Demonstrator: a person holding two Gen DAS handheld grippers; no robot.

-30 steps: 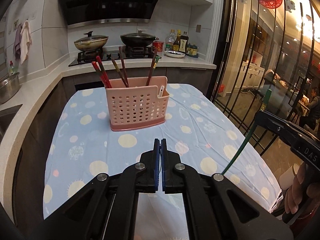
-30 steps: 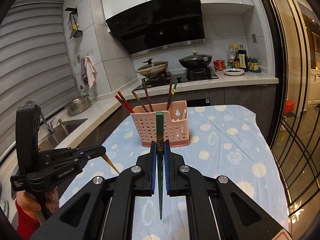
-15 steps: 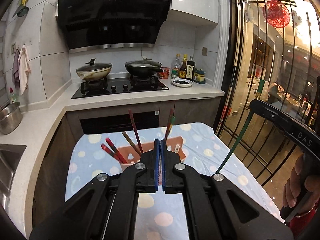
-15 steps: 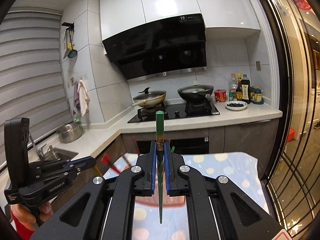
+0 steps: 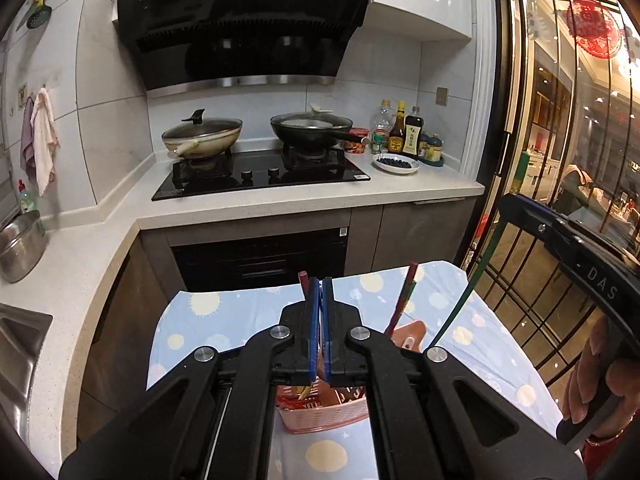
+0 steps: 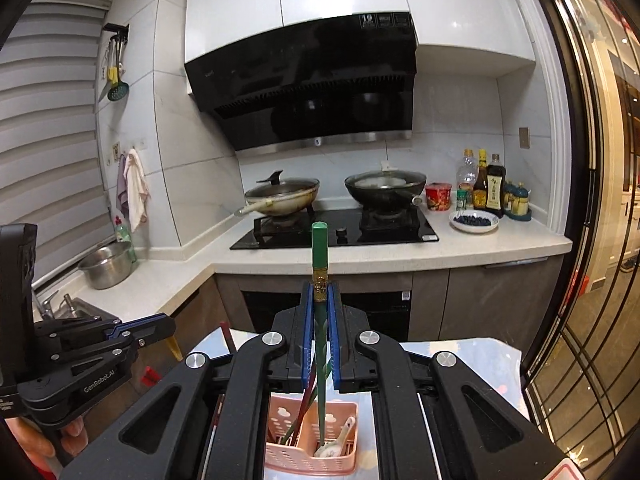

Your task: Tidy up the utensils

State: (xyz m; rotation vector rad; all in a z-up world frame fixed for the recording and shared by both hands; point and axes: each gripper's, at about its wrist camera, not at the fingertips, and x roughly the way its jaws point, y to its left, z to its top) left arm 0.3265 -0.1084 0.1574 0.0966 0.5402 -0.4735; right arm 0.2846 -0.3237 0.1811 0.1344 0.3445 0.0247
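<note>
My right gripper (image 6: 319, 294) is shut on a green chopstick (image 6: 319, 256) held upright, its lower tip down inside the right compartment of the pink utensil basket (image 6: 310, 458), beside a white spoon (image 6: 334, 442). My left gripper (image 5: 319, 292) is shut on a thin chopstick whose yellow tip (image 5: 305, 392) shows below the pads, over the pink basket (image 5: 326, 416). Red and brown chopsticks (image 5: 404, 300) stand in the basket. The right gripper (image 5: 568, 248) with the green chopstick also shows at the right edge of the left wrist view.
The basket stands on a table with a blue dotted cloth (image 5: 224, 320). Behind it runs a counter with a hob (image 5: 260, 176), two lidded pans, sauce bottles (image 5: 404, 132) and a plate. A sink (image 6: 68, 304) and steel pot (image 6: 108, 264) are left; glass doors right.
Both grippers have risen and tilted over the basket, which now sits beneath the jaws. The green chopstick's tip has come down into the basket.
</note>
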